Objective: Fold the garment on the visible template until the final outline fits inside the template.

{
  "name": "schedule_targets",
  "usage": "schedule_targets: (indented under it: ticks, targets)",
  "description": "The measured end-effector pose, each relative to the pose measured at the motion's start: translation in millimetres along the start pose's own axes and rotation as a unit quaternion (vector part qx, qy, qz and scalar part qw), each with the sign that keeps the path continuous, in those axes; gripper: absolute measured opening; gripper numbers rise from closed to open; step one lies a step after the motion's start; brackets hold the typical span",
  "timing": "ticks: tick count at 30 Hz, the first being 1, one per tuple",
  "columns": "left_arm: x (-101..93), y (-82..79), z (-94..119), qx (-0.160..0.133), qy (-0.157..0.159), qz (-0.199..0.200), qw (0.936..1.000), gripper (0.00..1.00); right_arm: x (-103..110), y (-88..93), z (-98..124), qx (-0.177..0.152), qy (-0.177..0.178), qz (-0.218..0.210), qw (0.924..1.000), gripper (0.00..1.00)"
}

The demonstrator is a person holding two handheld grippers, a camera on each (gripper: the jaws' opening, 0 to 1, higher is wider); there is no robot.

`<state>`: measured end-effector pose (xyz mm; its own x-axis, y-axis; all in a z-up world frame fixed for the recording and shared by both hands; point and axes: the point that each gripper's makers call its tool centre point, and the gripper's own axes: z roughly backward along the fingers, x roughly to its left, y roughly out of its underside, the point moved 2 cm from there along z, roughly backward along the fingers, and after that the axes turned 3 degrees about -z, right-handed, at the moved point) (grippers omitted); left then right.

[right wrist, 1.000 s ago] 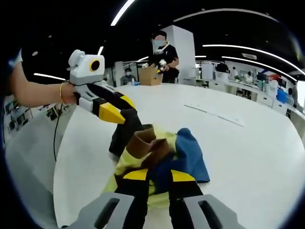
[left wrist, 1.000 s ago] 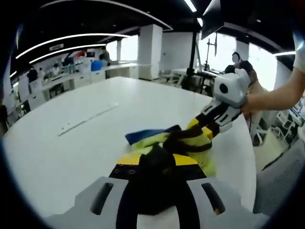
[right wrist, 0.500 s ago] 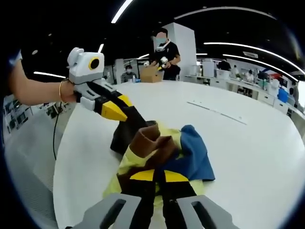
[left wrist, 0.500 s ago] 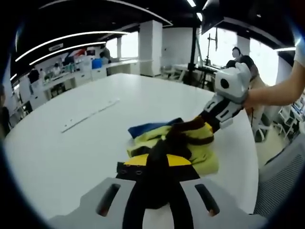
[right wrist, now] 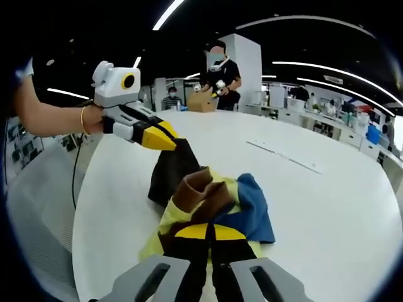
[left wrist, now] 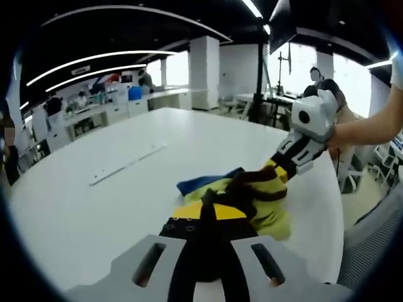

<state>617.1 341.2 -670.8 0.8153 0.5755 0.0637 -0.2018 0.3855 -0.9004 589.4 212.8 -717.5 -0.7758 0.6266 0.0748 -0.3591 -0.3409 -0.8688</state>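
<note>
A crumpled garment (left wrist: 258, 195) in yellow, blue and dark brown lies bunched on the white table (left wrist: 94, 214). My left gripper (left wrist: 208, 211) is shut on a dark fold of it, near the bottom of the left gripper view. My right gripper (left wrist: 278, 168) comes in from the right, shut on the yellow part. In the right gripper view the garment (right wrist: 242, 201) lies heaped before my right gripper (right wrist: 206, 231), whose yellow tips pinch it. The left gripper (right wrist: 171, 143), held by a hand, lifts a dark flap off the table at the upper left.
A pale thin strip (left wrist: 126, 165) lies on the table beyond the garment, also seen as a strip (right wrist: 283, 157). A person (right wrist: 219, 72) stands at the far table edge beside a cardboard box (right wrist: 201, 100). A grey chair (left wrist: 378, 239) stands close by the table's near edge.
The left gripper has risen a little and drawn the dark flap up and taut. The right gripper keeps its hold. Both cameras shifted slightly.
</note>
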Motion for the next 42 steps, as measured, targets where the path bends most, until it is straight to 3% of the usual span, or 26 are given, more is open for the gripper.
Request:
schedule_targets:
  ticks: [6, 12, 16, 23, 27, 35, 39, 42]
  targets:
    - [5.9, -14.6, 6.6, -0.024, -0.024, -0.002, 0.9994, 0.0, -3.1, -9.9, 8.7, -0.011, 0.008, 0.0, 0.9999, 0.0]
    - [17.8, -30.8, 16.9, -0.05, -0.058, 0.001, 0.9971, 0.0, -15.2, -28.3, 21.8, -0.047, 0.033, -0.012, 0.9983, 0.0]
    - [32.8, -40.3, 27.7, -0.078, -0.091, 0.026, 0.9925, 0.0, -28.1, -39.3, 30.8, -0.065, 0.059, -0.019, 0.996, 0.0]
    - [48.3, -35.7, 35.0, -0.08, -0.107, 0.042, 0.9901, 0.0, -40.2, -46.3, 34.6, -0.065, 0.071, -0.018, 0.9952, 0.0]
    - [58.6, -37.6, 41.1, -0.102, -0.125, 0.081, 0.9835, 0.0, -47.8, -52.9, 36.5, -0.072, 0.083, -0.015, 0.9938, 0.0]
    - [86.2, -33.0, 47.7, -0.13, -0.156, 0.135, 0.9698, 0.0, -73.2, -70.1, 35.6, -0.101, 0.105, -0.052, 0.988, 0.0]
    - [110.3, -37.0, 57.9, -0.168, -0.181, 0.173, 0.9533, 0.0, -91.2, -75.3, 30.2, -0.1, 0.124, -0.066, 0.985, 0.0]
    - [121.9, -30.3, 56.2, -0.164, -0.186, 0.18, 0.9518, 0.0, -99.6, -78.6, 21.9, -0.099, 0.129, -0.071, 0.9841, 0.0]
